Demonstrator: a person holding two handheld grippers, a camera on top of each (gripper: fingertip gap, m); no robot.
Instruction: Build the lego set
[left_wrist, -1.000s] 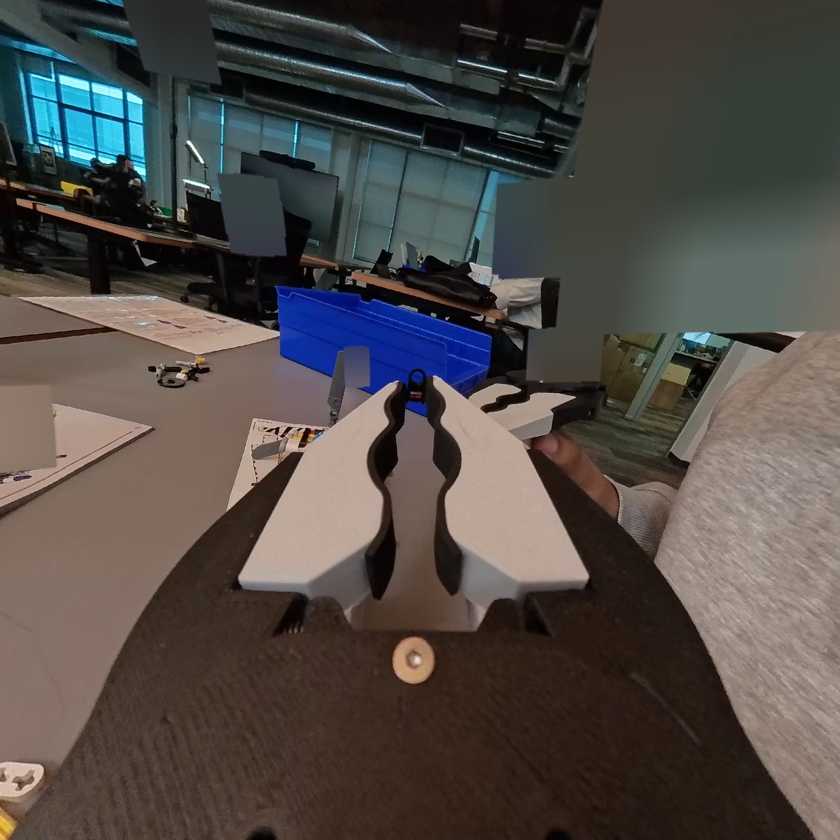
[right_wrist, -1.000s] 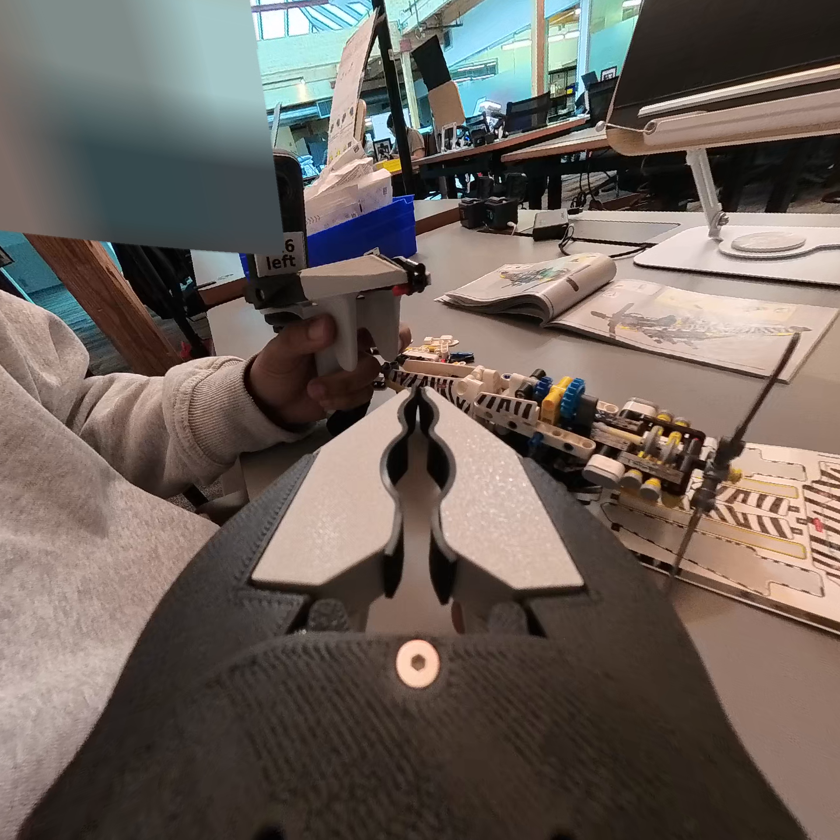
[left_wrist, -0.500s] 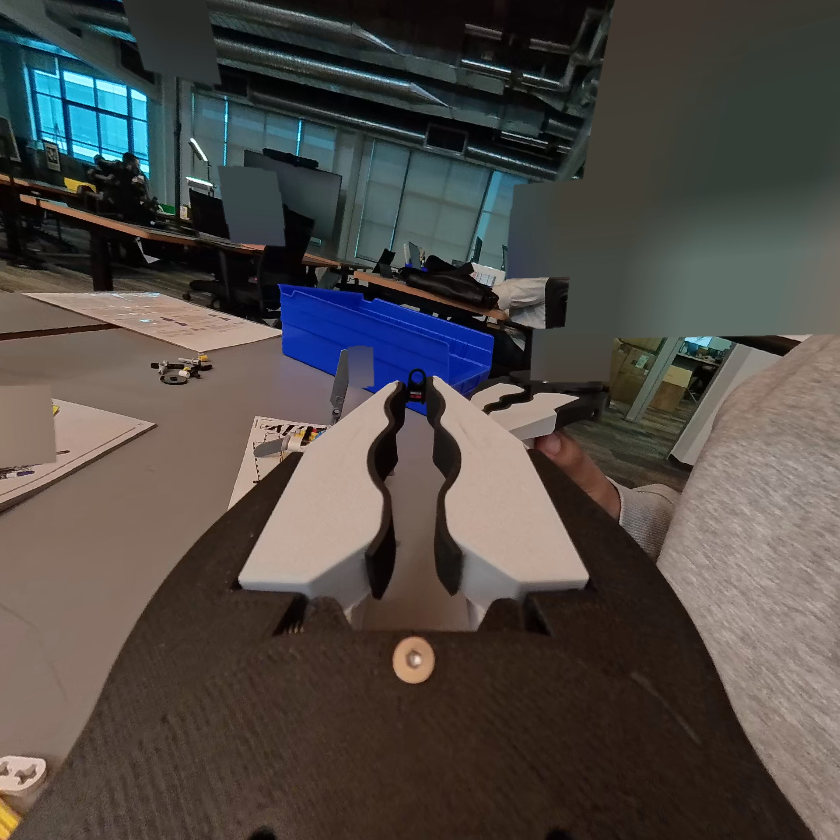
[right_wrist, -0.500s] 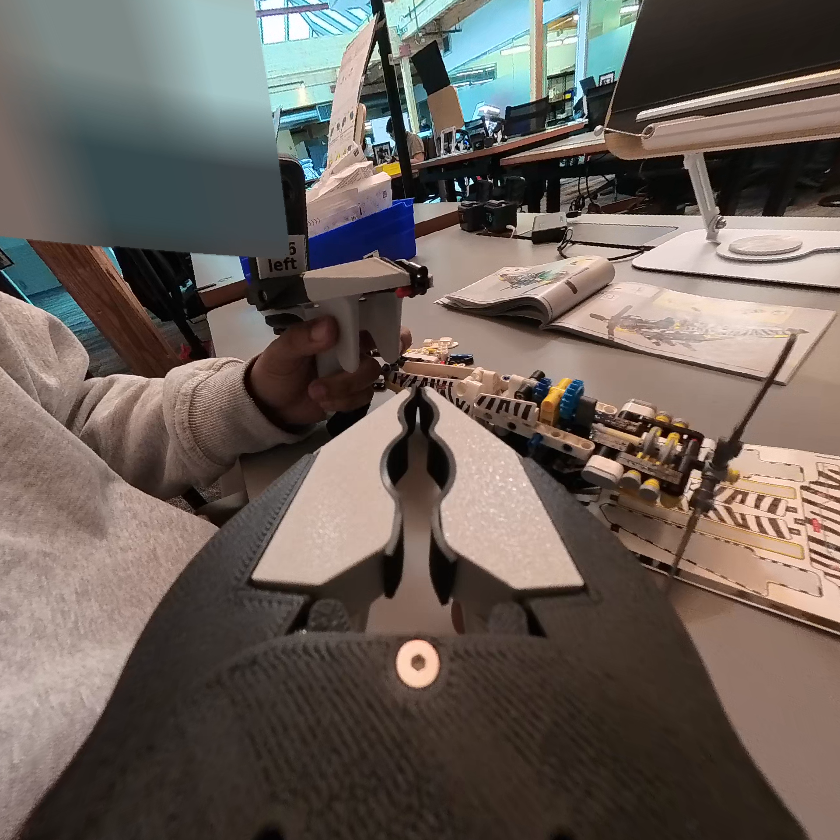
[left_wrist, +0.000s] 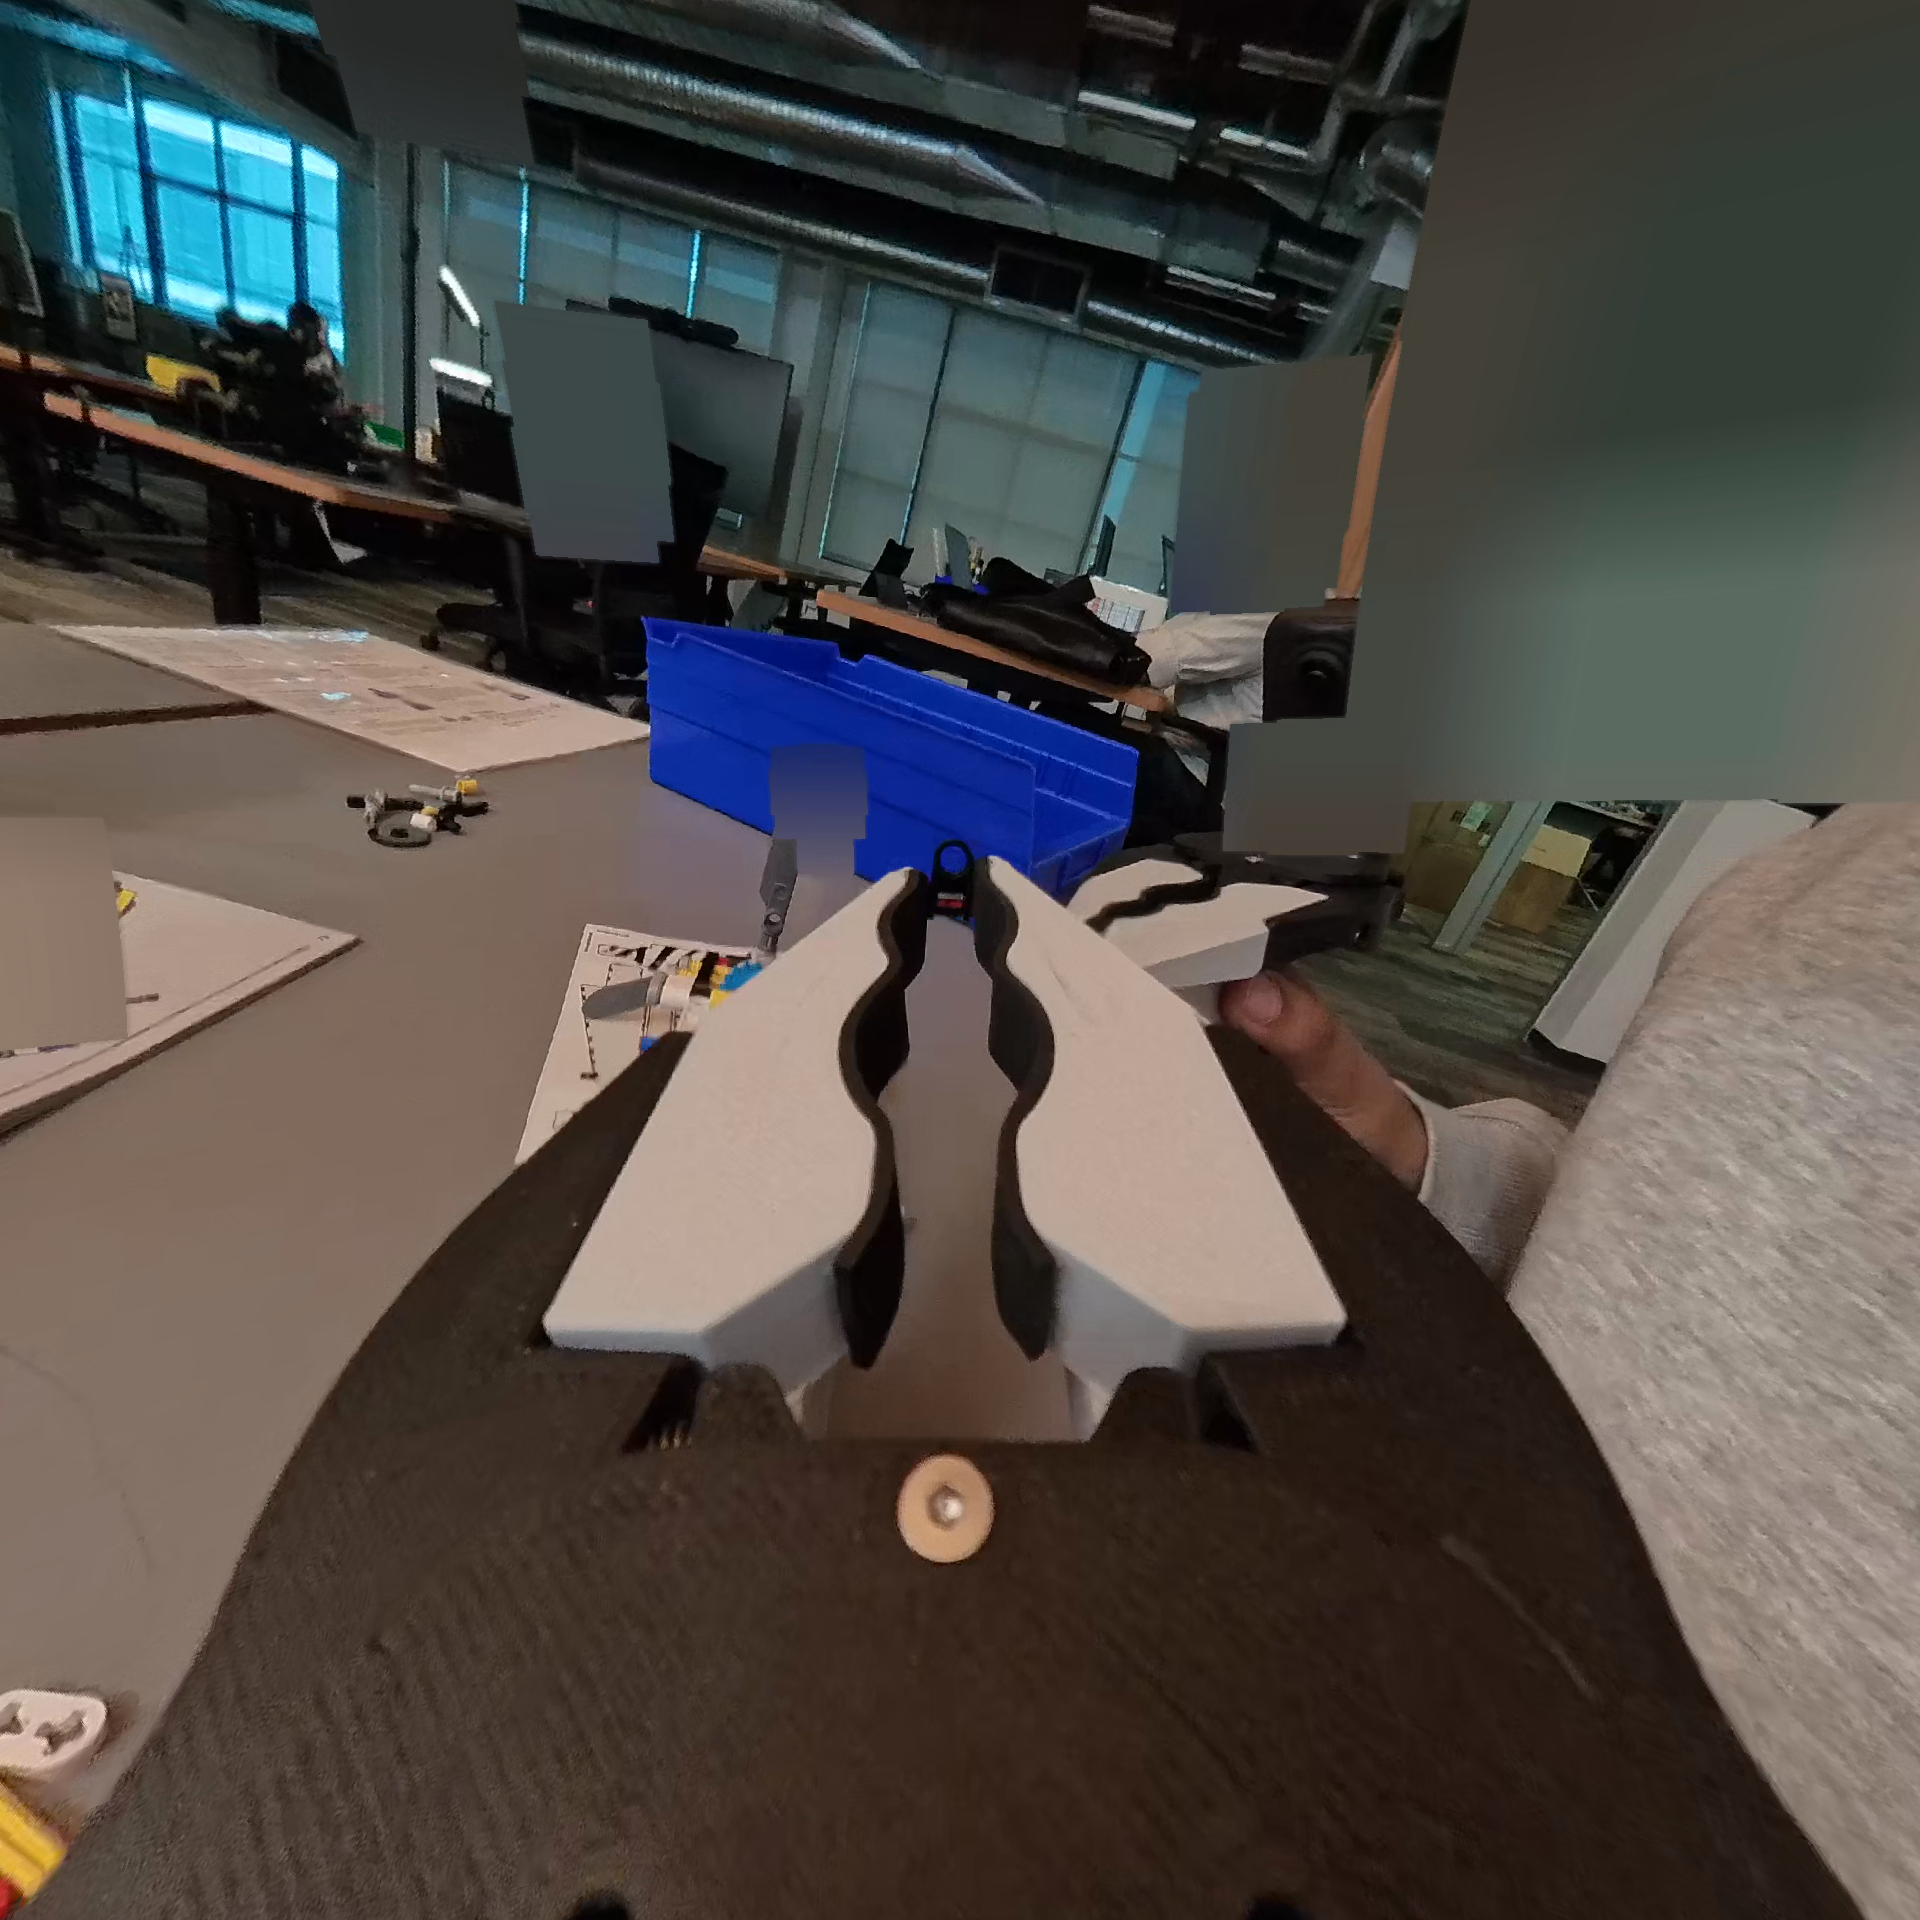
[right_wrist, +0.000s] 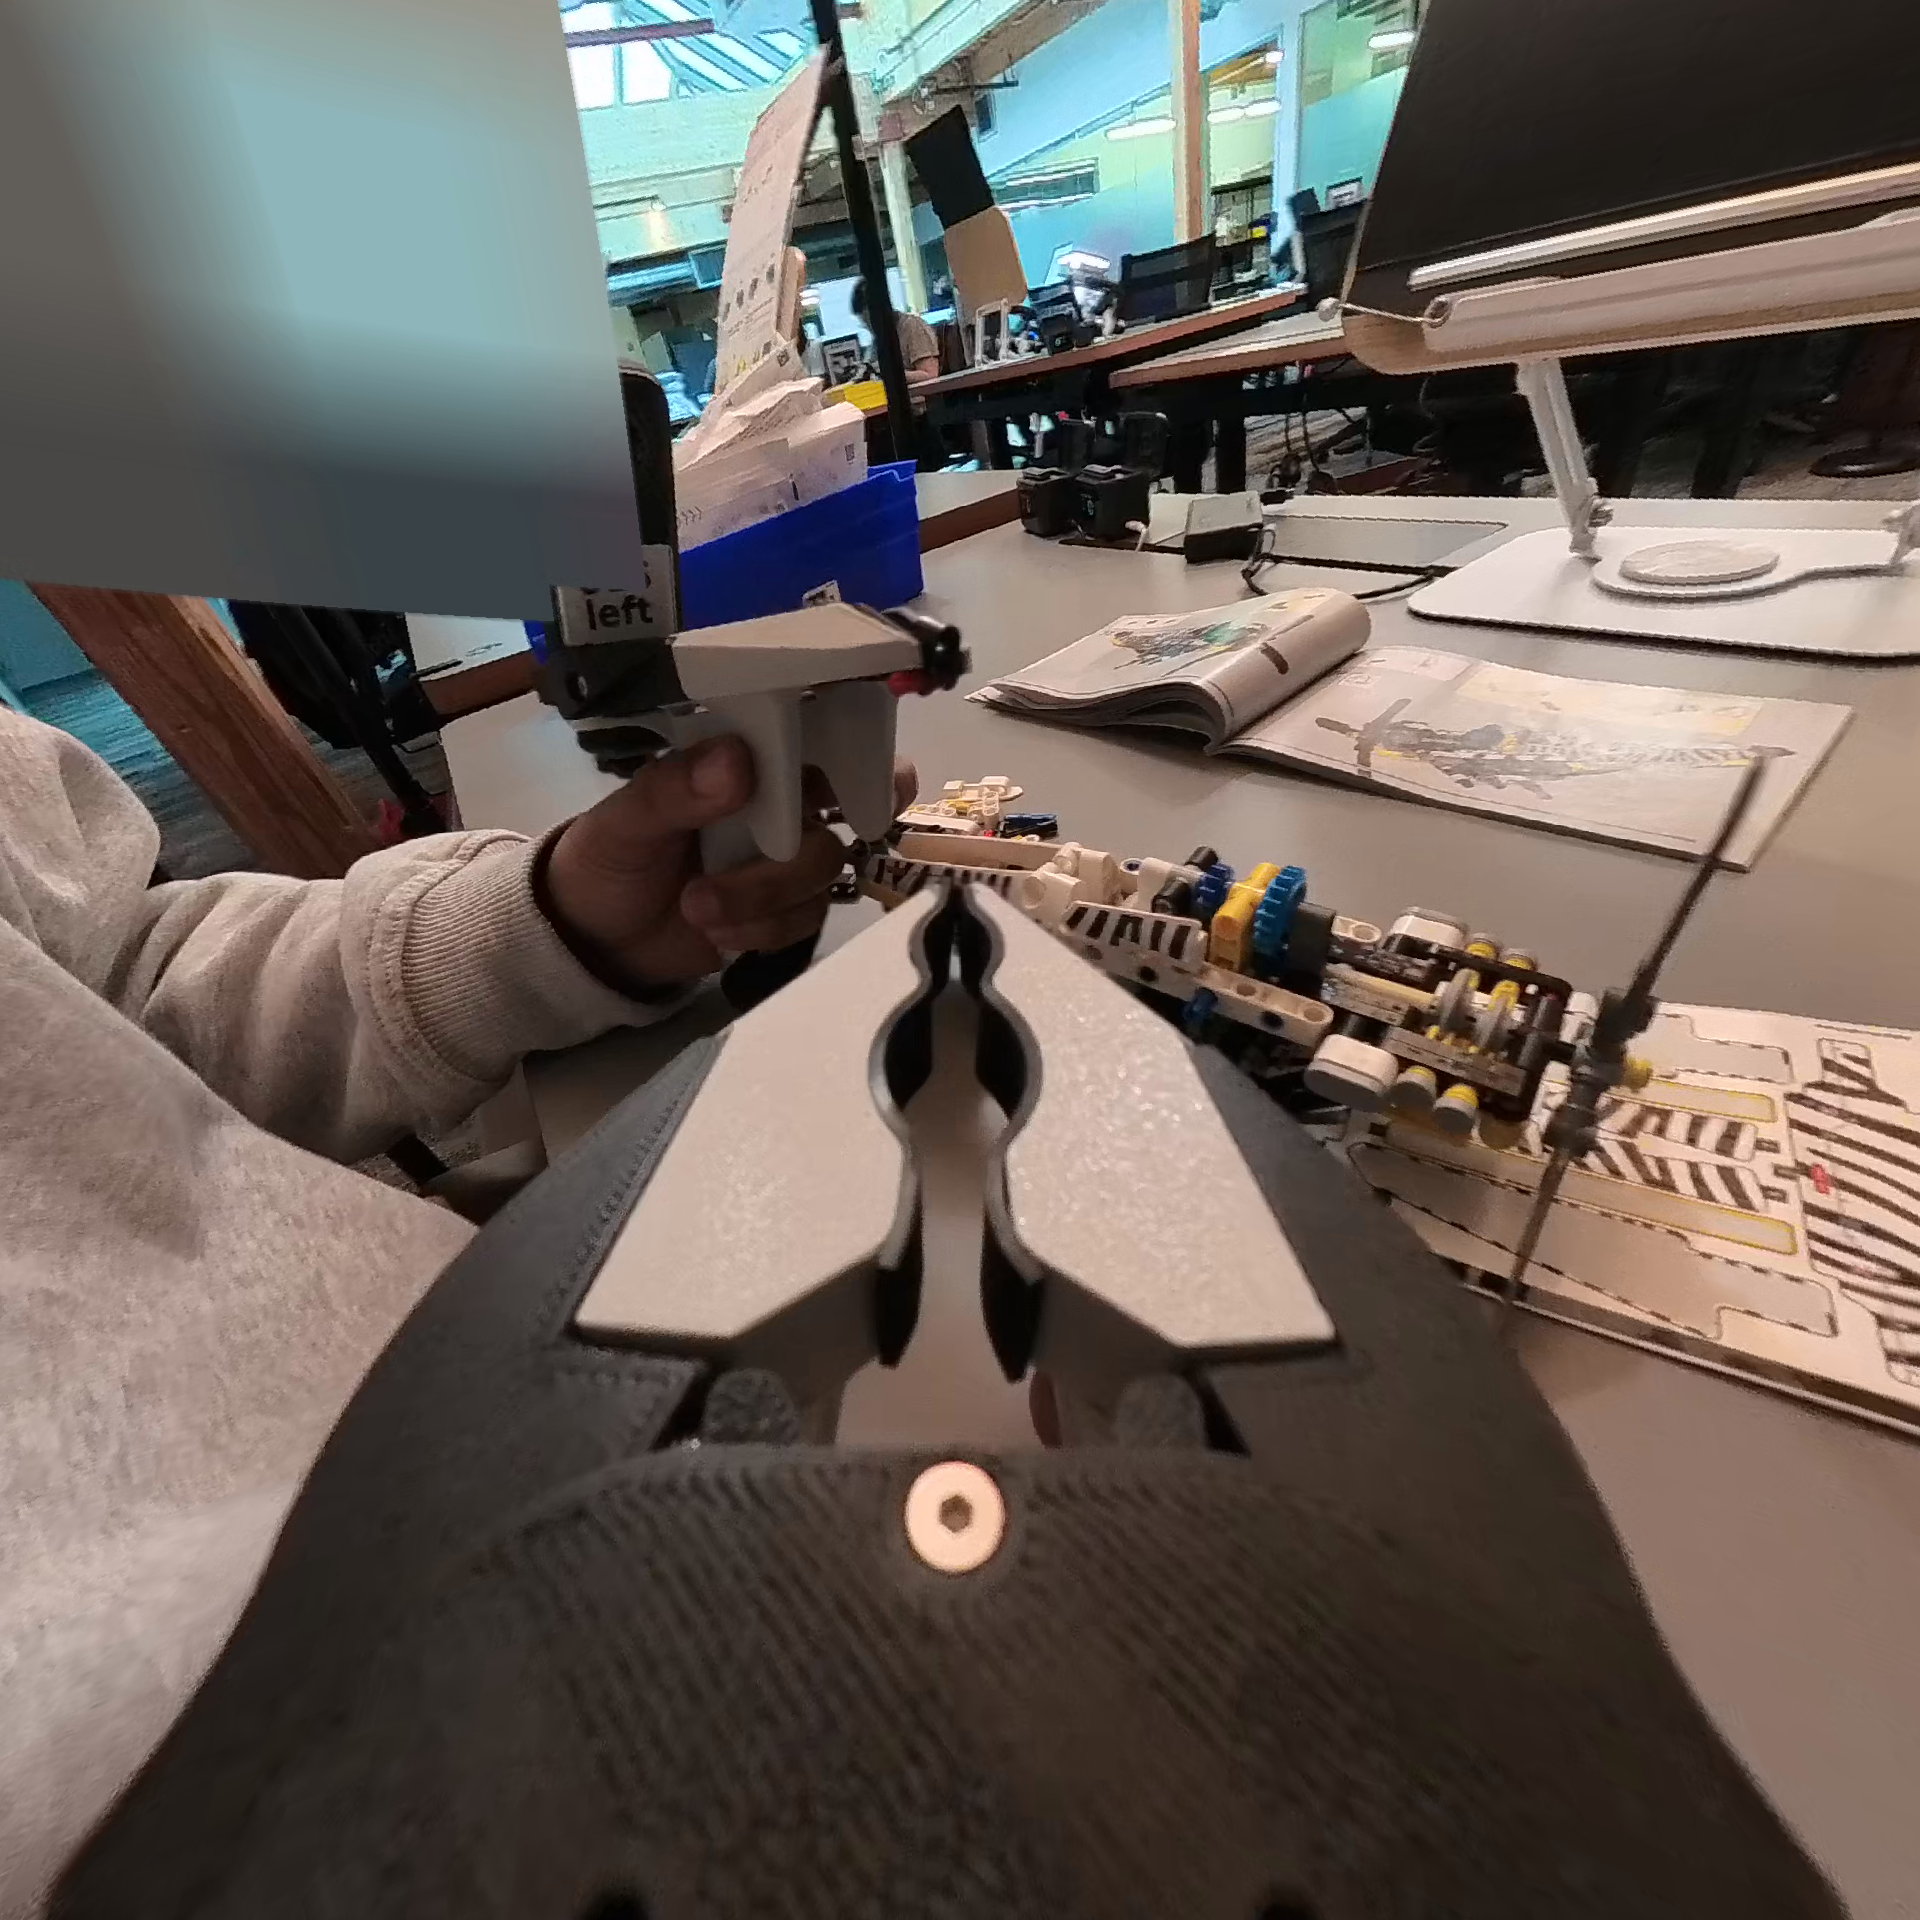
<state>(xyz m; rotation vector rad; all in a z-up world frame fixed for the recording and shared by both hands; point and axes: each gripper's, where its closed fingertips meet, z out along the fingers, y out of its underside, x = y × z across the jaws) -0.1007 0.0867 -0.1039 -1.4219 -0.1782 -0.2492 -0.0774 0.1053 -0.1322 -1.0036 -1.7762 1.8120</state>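
My left gripper (left_wrist: 951, 883) is shut on a small black lego piece with a red end (left_wrist: 951, 871) and holds it in the air above the table. The same gripper shows in the right wrist view (right_wrist: 914, 649), with the piece (right_wrist: 935, 652) sticking out of its tips. My right gripper (right_wrist: 951, 899) is shut with nothing seen between its tips. It also shows in the left wrist view (left_wrist: 1195, 914), just right of the left one. The long white, black-striped lego model (right_wrist: 1247, 935) with yellow and blue gears lies on the table beyond both grippers.
A striped sticker sheet (right_wrist: 1662, 1174) lies under the model's right end, where a thin black rod (right_wrist: 1662, 935) stands up. An open instruction booklet (right_wrist: 1403, 707) lies behind. A blue bin (left_wrist: 883, 758), loose lego parts (left_wrist: 416, 810) and a white piece (left_wrist: 47, 1735) sit on the grey table (left_wrist: 312, 1143). Across from one pair of fingers to the other is roughly 5 cm.
Almost nothing. Both grippers hold nearly still, and the left one keeps the black piece.
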